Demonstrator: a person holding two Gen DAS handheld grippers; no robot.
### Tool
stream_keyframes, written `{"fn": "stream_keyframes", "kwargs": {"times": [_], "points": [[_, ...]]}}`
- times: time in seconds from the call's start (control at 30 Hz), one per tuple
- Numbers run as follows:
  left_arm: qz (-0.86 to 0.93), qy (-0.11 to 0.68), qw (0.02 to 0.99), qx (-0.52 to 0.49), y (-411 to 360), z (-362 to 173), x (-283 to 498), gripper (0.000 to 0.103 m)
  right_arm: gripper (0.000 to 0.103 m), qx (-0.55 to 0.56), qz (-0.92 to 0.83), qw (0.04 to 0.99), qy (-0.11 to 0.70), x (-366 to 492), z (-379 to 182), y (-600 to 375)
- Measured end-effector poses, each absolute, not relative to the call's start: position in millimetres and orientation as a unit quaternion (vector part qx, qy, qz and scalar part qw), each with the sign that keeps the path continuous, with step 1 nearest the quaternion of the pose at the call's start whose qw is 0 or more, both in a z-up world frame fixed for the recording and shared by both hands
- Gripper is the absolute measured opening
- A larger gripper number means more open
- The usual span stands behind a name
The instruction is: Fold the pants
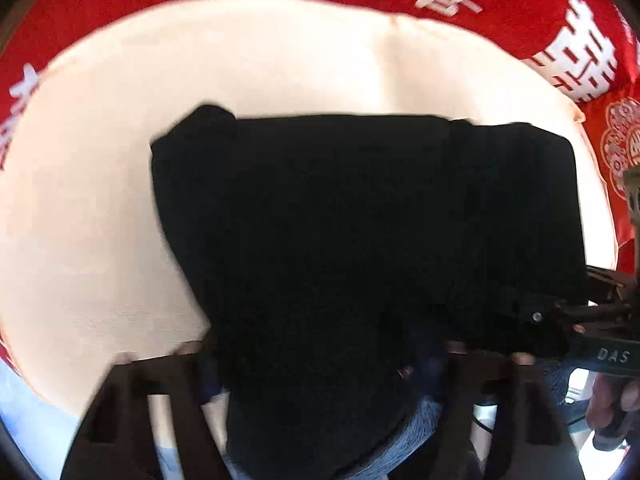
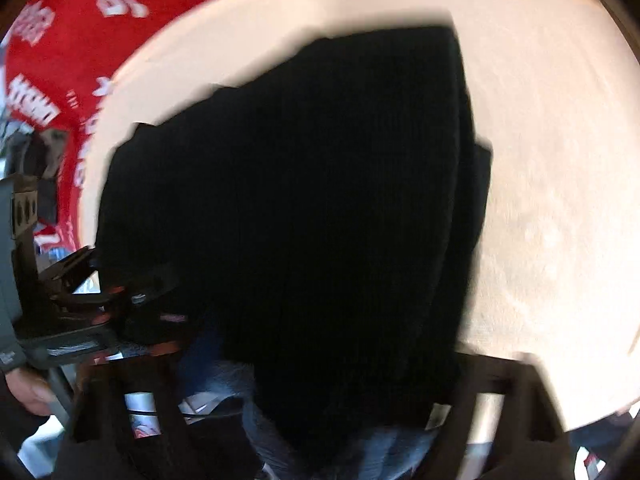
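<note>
Nearest each lens, the soft black fabric pants (image 1: 360, 220) hang down between the dark fingers, so the left gripper (image 1: 320, 392) and the right gripper (image 2: 320, 400) each appear clenched on the near edge of the garment (the pads themselves are lost in dark cloth and blur, so the grip is a judgement). In the left wrist view the right gripper (image 1: 592, 320) meets the garment's near right corner. Beyond the fingers, the pants lie as a compact, roughly rectangular stack, with layered edges at its right end. Folding therefore seems well advanced; a last fold or a final smoothing is probably what remains. Under the stack lies a pale cream cloth pad (image 1: 100, 220), and farthest off a red cloth printed with white characters (image 1: 520, 8).
</note>
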State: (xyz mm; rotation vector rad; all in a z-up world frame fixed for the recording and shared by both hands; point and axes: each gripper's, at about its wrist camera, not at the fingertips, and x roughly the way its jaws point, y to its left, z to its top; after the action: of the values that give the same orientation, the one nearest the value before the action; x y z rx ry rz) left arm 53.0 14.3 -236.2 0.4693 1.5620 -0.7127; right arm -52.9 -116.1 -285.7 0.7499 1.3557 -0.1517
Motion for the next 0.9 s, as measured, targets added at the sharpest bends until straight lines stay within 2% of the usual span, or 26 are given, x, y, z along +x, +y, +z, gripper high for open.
{"fn": "stream_keyframes", "kwargs": {"times": [0.13, 0.27, 0.37, 0.67, 0.9], "points": [[-0.311, 0.686, 0.625, 0.205, 14, -235, 54, 0.059, 0.059, 0.349, -0.059, 0.715, 0.604, -59, -293, -119], [-0.309, 0.701, 0.618, 0.175, 15, -223, 66, 0.046, 0.053, 0.339, -0.039, 0.715, 0.610, -51, -284, -120], [-0.322, 0.695, 0.618, 0.176, 15, -211, 64, 0.040, 0.050, 0.341, -0.033, 0.719, 0.604, -53, -272, -119], [-0.359, 0.663, 0.634, 0.172, 8, -157, 72, 0.038, 0.048, 0.342, -0.050, 0.741, 0.575, -70, -221, -122], [-0.402, 0.632, 0.639, 0.175, -39, -106, 74, 0.038, 0.048, 0.333, -0.088, 0.763, 0.547, -86, -160, -139]]}}
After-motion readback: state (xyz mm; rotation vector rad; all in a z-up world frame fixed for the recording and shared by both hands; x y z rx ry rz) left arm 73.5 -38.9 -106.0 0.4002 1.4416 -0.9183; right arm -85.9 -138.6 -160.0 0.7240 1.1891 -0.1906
